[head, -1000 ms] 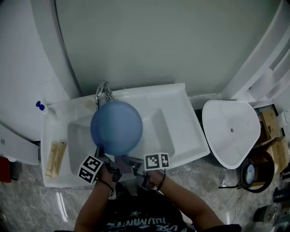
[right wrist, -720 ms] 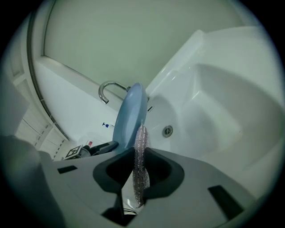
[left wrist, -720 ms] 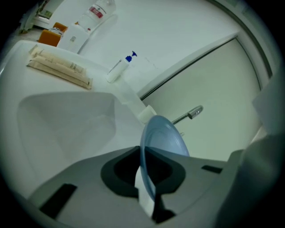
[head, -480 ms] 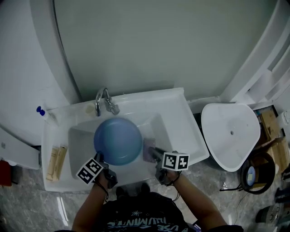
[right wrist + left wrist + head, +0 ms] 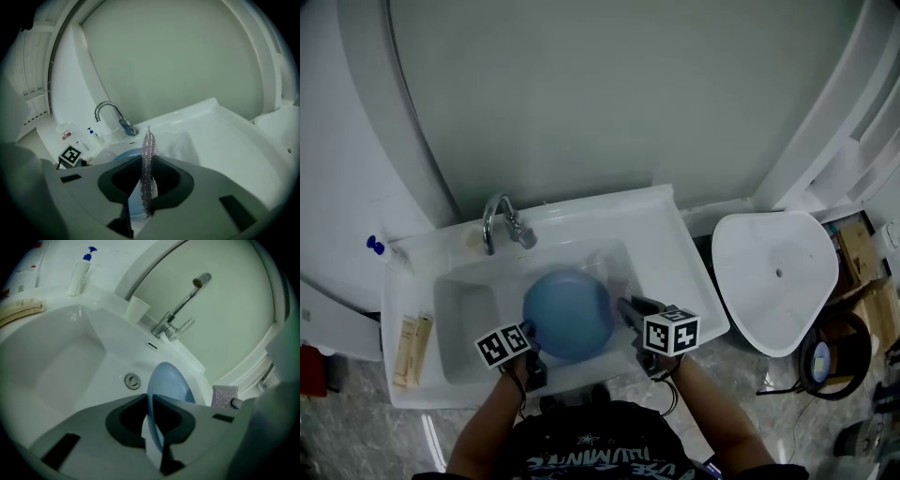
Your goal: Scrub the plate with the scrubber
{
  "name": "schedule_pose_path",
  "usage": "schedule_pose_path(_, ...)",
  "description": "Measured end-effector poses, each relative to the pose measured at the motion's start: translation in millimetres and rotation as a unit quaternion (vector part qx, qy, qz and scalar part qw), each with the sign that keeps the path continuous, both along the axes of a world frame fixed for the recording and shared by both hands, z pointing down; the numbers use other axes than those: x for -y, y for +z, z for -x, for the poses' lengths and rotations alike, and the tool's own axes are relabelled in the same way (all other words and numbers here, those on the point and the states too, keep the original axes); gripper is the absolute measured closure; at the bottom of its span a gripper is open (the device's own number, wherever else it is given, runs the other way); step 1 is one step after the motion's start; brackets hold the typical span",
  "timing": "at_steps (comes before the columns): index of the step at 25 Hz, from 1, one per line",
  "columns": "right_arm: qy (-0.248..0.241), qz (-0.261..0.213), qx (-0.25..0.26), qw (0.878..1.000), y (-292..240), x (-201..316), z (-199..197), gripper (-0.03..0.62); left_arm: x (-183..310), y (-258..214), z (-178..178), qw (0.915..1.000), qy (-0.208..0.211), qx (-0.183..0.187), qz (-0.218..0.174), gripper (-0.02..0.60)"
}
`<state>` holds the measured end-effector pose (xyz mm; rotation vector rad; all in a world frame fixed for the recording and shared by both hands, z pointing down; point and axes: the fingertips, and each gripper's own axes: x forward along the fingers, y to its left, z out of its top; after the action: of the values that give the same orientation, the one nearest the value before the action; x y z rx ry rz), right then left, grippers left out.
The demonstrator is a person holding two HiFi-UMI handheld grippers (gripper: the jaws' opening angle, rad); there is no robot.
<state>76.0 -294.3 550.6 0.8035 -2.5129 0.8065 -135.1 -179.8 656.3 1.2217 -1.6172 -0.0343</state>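
We are over the white sink (image 5: 675, 246), and the blue plate (image 5: 569, 314) sits above the middle of the basin, face up toward us. The left gripper (image 5: 151, 427) comes in at the plate's 8 o'clock. Its fingers are closed tight on the rim, and the plate stands edge-on between them in the left gripper view.

At the plate's 3 o'clock is the right gripper (image 5: 147, 187). Its fingers are clamped on the silvery mesh scrubber (image 5: 148, 173), which stands upright between them as a thin strip. The scrubber is just beside the plate's right edge, though we cannot tell whether the two touch.

The chrome faucet (image 5: 499, 221) arches over the back rim at the plate's 11 o'clock. A white bottle with a blue pump (image 5: 380, 249) stands at the sink's 10 o'clock corner, and two beige tubes (image 5: 411, 349) lie on the left ledge at 8 o'clock. In the left gripper view the drain (image 5: 132, 380) shows on the basin wall, with a small white cup (image 5: 137, 309) just left of the faucet base.
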Motion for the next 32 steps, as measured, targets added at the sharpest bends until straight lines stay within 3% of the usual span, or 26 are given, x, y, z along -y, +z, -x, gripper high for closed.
schedule_pose_path(4,-0.015,0.006,0.0,1.0,5,3,-2,0.514,16,20,-10,0.9997,0.012,-0.001,0.019,0.554)
schedule_pose_path(11,-0.065,-0.005,-0.022,0.998,15,12,-9,0.514,34,50,-25,0.999,-0.005,-0.016,0.042,0.554)
schedule_pose_path(20,-0.084,0.006,-0.018,0.996,25,23,-20,0.514,42,76,-24,0.9974,-0.026,-0.023,0.063,0.554)
schedule_pose_path(26,-0.096,0.012,-0.016,0.995,28,24,-25,0.514,40,85,-26,0.9958,-0.007,-0.004,0.091,0.554)
schedule_pose_path(32,-0.114,0.013,-0.014,0.993,32,22,-19,0.514,44,82,-33,0.9958,0.018,0.004,0.09,0.548)
